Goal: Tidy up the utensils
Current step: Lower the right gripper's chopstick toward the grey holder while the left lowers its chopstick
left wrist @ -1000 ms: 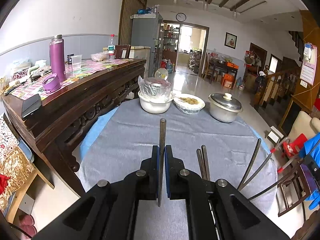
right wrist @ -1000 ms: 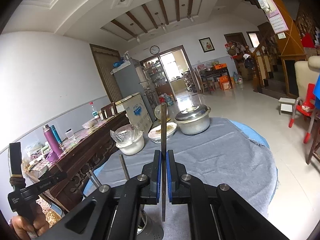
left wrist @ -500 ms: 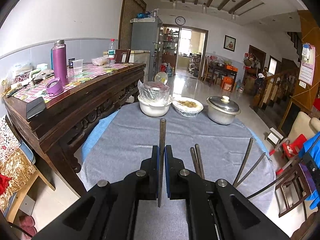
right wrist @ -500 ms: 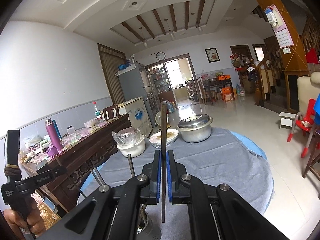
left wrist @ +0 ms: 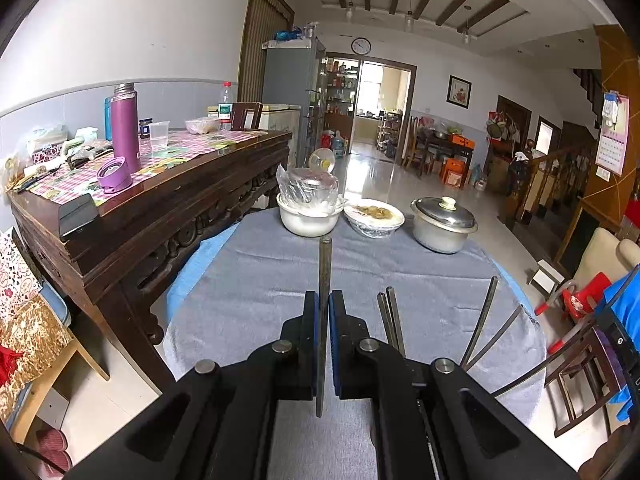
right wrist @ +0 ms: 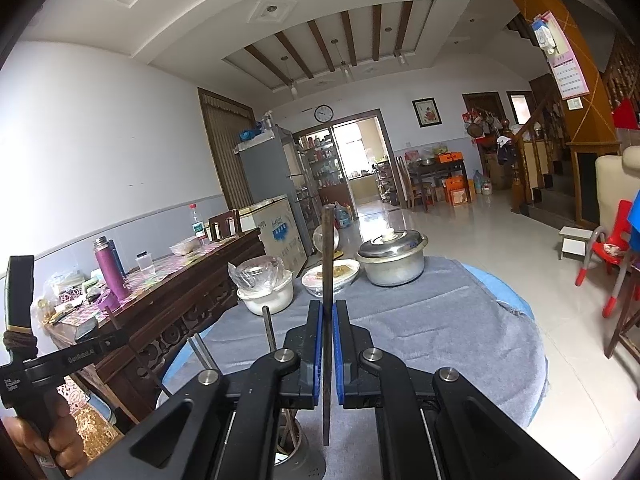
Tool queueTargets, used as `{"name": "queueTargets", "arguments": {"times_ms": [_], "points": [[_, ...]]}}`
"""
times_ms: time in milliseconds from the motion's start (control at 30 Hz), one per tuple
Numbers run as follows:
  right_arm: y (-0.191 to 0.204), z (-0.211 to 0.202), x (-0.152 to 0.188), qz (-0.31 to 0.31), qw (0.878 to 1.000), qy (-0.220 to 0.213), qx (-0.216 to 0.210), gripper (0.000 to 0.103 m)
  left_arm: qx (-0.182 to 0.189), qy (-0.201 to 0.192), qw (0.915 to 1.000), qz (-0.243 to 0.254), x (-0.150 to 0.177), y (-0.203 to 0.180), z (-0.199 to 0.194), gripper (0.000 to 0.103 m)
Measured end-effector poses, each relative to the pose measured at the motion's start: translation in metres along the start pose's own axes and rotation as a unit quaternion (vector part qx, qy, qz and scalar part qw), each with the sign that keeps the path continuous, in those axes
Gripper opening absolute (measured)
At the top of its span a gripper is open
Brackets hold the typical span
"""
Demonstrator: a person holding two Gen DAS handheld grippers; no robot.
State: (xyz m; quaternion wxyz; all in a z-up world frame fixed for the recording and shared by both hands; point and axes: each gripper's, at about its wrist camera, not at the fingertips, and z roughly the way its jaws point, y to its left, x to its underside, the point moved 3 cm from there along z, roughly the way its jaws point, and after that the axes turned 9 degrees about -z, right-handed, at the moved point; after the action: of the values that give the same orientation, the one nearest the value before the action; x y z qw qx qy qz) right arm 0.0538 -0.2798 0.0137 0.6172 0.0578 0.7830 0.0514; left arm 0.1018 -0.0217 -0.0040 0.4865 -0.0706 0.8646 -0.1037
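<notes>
My left gripper is shut on a dark chopstick that points forward over the grey-clothed round table. My right gripper is likewise shut on another dark chopstick, standing up between its blue pads. Just below the right gripper sits a grey metal utensil holder, mostly hidden by the jaws. Several more chopsticks stick up from it to the right of the left gripper. In the right wrist view the left tool shows at the far left, held by a hand.
At the table's far side stand a white bowl with a plastic bag, a covered dish of food and a lidded metal pot. A dark wooden sideboard with a purple flask runs along the left. Chairs stand at the right.
Both grippers stay shut on their chopsticks. The views drift only slightly, with no visible change in what is held.
</notes>
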Motion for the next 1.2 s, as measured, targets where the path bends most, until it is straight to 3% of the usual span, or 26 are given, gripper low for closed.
{"name": "queueTargets", "arguments": {"times_ms": [1200], "points": [[0.032, -0.048, -0.022, -0.035, 0.997, -0.064, -0.022, 0.006, 0.029, -0.04, 0.9988, -0.005, -0.012, 0.0, -0.051, 0.005]]}}
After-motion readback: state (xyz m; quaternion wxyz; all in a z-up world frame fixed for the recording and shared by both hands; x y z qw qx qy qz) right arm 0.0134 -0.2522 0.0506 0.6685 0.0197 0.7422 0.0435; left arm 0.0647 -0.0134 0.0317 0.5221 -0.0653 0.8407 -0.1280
